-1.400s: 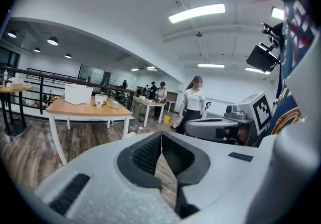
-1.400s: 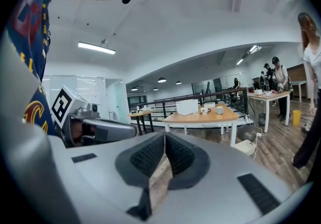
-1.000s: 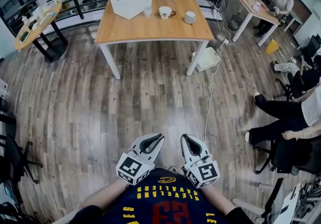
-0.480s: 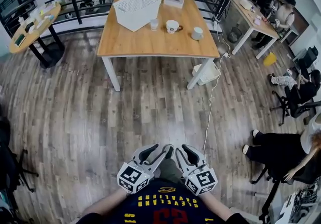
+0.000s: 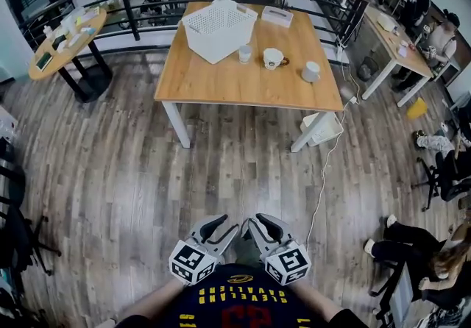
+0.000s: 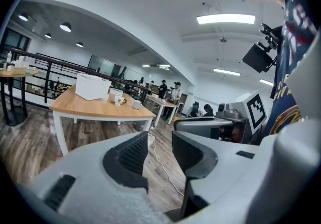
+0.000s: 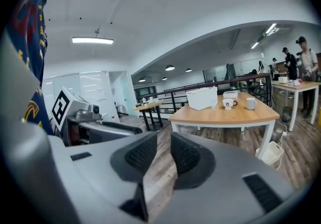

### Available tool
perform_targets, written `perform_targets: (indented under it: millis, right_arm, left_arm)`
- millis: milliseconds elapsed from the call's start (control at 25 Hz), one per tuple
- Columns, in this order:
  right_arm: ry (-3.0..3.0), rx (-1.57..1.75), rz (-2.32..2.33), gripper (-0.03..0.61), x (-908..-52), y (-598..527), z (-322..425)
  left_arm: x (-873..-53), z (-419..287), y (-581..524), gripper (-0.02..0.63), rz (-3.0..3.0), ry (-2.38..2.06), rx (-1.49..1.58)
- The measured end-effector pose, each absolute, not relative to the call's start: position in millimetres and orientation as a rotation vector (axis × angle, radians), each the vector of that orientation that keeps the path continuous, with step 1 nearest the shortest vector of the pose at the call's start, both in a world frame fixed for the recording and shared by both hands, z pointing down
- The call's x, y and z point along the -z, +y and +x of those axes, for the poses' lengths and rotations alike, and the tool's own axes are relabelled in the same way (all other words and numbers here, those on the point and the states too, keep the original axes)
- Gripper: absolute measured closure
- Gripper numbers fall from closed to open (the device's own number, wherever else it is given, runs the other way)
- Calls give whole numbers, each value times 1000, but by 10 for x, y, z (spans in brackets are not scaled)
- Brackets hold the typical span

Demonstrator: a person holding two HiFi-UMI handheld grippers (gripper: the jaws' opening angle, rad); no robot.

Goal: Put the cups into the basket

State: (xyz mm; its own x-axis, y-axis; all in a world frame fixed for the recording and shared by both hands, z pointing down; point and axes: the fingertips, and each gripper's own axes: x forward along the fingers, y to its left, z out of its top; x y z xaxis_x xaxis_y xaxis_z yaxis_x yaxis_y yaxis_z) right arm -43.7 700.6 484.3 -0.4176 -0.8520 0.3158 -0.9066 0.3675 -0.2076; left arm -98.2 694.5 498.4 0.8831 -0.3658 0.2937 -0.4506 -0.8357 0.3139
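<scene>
Both tools sit low in the head view, held close to the person's chest and well apart from the task's things. The left tool (image 5: 227,225) has its jaws apart with nothing between them; its own view shows only floor and the far room through the gap (image 6: 159,150). The right tool (image 5: 254,222) is also parted, by a narrower gap, and is likewise empty (image 7: 163,152). Each carries a cube with a black-and-white square marker, and the two tools' tips lie just beside each other.

At the bottom edge of the head view is a dark jersey (image 5: 239,301). It has yellow lettering that appears to read "CLEVELAND", seen upside down. Red numerals below it are cut off by the frame.

The wooden surface (image 5: 221,84) stands in the upper middle of the head view. The white perforated basket (image 5: 219,29) rests on its far upper-left part. Three cups stand outside it in a loose row:
- a small pale cup (image 5: 245,54), just beside the basket
- a mug (image 5: 273,59) with a handle, near the middle
- a white cup (image 5: 311,71), toward the right edge

A pale box (image 5: 277,16) lies at the surface's far edge. No print on any of these is legible.

A white bin (image 5: 321,128) sits on the wood floor by the surface's right leg, and a cable (image 5: 324,179) trails down from it. A round side table (image 5: 66,43) is at the upper left, and people sit along the right edge.
</scene>
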Motion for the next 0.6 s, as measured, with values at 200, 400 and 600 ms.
perform_targets:
  millis: [200, 400, 600]
  right_arm:
    - [-2510, -545, 1547, 492, -4825, 6444, -72]
    - [-2532, -549, 1510, 492, -4788, 5975, 311]
    - [-2563, -553, 1428, 498, -4783, 5654, 493]
  left_arm:
    - [-4939, -602, 6442, 476, 2681, -656, -331]
    - [-4855, -287, 5982, 476, 2669, -739, -321]
    - [-4825, -13, 5692, 476, 2649, -754, -338]
